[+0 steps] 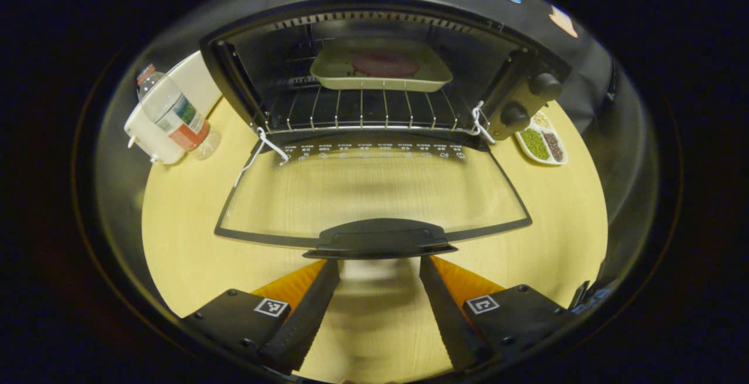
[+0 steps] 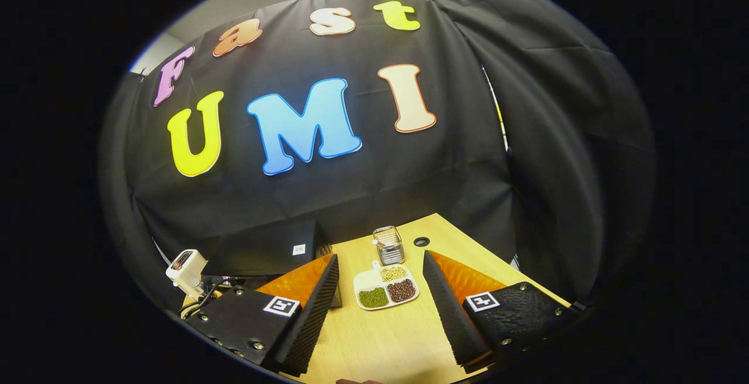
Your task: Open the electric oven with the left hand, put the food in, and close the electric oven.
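In the left gripper view the left tongs (image 1: 379, 308) stand open and empty at the near edge of the pale wooden worktop (image 1: 181, 243), their tips just short of the door handle (image 1: 379, 237) and, as far as I can tell, not touching it. The oven door (image 1: 374, 194) lies folded down flat toward the viewer, its glass pane showing the worktop through it. Beyond the door the electric oven (image 1: 374, 79) gapes open, and on its wire rack (image 1: 363, 109) sits a shallow tray (image 1: 380, 68) with the food (image 1: 384, 64), a dark reddish round piece, already inside toward the back. Left of the oven stand a water bottle (image 1: 175, 116) and a white appliance (image 1: 169, 109) behind it; right of it, near the knobs (image 1: 529, 100), lies a divided dish (image 1: 541, 141) of beans. In the right gripper view the right tongs (image 2: 380, 314) are likewise open and empty, held over the worktop well clear of the oven, with the same dish lying beyond them. Judging by this, opening and loading are done and closing remains: the left tongs would need to catch or get under the handle and swing the door up in an arc about its far hinge until it shuts.
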A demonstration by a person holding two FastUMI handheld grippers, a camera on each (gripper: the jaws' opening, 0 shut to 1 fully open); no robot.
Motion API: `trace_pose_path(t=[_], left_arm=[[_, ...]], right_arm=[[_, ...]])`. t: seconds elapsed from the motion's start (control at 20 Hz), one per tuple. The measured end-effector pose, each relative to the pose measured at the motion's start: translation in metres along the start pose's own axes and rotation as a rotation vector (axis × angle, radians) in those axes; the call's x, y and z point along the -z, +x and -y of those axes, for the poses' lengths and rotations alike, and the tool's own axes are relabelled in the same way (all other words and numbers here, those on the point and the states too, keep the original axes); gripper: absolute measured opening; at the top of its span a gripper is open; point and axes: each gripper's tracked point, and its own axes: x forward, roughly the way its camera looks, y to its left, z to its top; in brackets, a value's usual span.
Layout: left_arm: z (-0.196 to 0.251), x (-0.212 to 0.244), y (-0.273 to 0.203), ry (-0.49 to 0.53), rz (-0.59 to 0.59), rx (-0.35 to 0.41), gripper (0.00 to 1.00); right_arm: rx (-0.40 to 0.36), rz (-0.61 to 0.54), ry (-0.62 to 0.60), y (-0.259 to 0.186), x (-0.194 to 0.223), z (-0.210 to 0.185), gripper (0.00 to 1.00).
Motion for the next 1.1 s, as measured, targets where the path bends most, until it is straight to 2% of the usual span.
trace_pose_path(t=[0.15,0.25,0.4,0.45,0.5,0.6,0.65,0.7,0.8,0.85,1.0,1.1], left_arm=[[0.001,-0.003,-0.009,0.001,0.034,-0.004,0.94],[0.002,-0.006,-0.015,0.002,0.054,-0.008,0.97],[0.003,-0.011,-0.024,0.002,0.080,-0.008,0.94],[0.003,-0.014,-0.028,0.003,0.091,-0.007,0.97],[0.004,-0.016,-0.032,0.003,0.103,-0.006,0.95],[0.004,-0.020,-0.037,-0.001,0.125,-0.004,0.97],[0.005,-0.021,-0.038,-0.009,0.132,-0.002,0.94],[0.005,-0.021,-0.039,-0.015,0.134,0.000,0.97],[0.005,-0.023,-0.040,-0.023,0.138,0.002,0.94],[0.005,-0.024,-0.041,-0.023,0.142,0.001,0.97],[0.004,-0.030,-0.045,-0.015,0.161,-0.007,0.94],[0.002,-0.036,-0.047,-0.027,0.175,-0.011,0.97]], right_arm=[[-0.017,0.008,-0.010,-0.001,-0.003,-0.006,0.88],[-0.029,0.022,-0.014,-0.004,-0.007,-0.010,0.88],[-0.039,0.036,-0.033,-0.009,-0.010,-0.012,0.88],[-0.041,0.037,-0.039,-0.010,-0.011,-0.012,0.88],[-0.042,0.034,-0.039,-0.012,-0.010,-0.013,0.88],[-0.043,0.028,-0.035,-0.013,-0.009,-0.012,0.88],[-0.041,0.026,-0.032,-0.012,-0.007,-0.010,0.88],[-0.040,0.024,-0.030,-0.012,-0.006,-0.008,0.88],[-0.038,0.023,-0.028,-0.013,-0.008,-0.006,0.88],[-0.036,0.024,-0.027,-0.014,-0.007,-0.004,0.88],[-0.029,0.019,-0.017,-0.013,-0.007,0.000,0.88],[-0.027,0.013,-0.012,-0.012,-0.003,0.004,0.88]])
